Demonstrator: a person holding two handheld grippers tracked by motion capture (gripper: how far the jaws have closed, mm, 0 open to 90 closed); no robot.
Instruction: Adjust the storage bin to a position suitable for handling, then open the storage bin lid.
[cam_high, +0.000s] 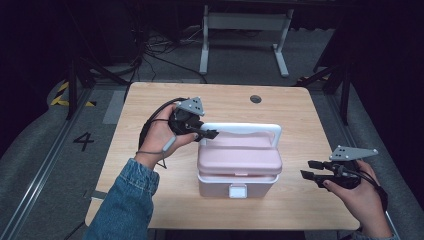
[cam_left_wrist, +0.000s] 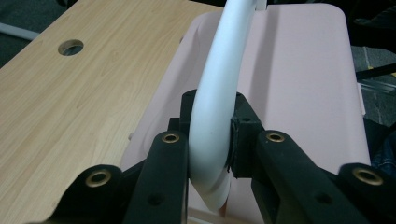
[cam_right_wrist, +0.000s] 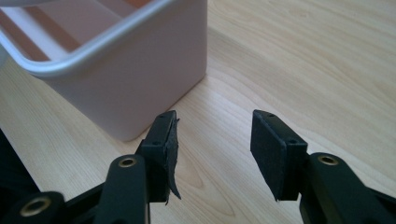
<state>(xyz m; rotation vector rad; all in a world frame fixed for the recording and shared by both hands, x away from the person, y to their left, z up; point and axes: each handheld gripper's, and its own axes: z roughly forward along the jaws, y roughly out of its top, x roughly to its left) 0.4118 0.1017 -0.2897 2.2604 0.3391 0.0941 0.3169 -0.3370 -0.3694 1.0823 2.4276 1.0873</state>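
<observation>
Item: pink storage box (cam_high: 239, 170) with a white carry handle (cam_high: 245, 128), standing near the middle of the wooden table (cam_high: 150, 175), front latch (cam_high: 238, 190) facing the person. In the high view the lid (cam_high: 239, 155) lies on the box; whether the latch is fastened cannot be told. The handle stands raised above the lid. Left gripper (cam_high: 206, 133): jaws closed tight on the handle's left end, near its bend; the left gripper view shows the white bar (cam_left_wrist: 212, 116) pinched between both pads with the pink lid beneath. Right gripper (cam_high: 310, 170): held at the box's right side, apart from it, jaws well open with nothing between them; the right gripper view shows bare table between the pads and the corner of the box (cam_right_wrist: 135, 84) just ahead to one side. Progress, as judged: the grasp on the handle is made, so the first step of lifting or moving the box appears done. Remaining: the box still rests on the table, not yet lifted, and the right gripper has taken hold of nothing. Beyond the table: floor, cables and a white frame.
</observation>
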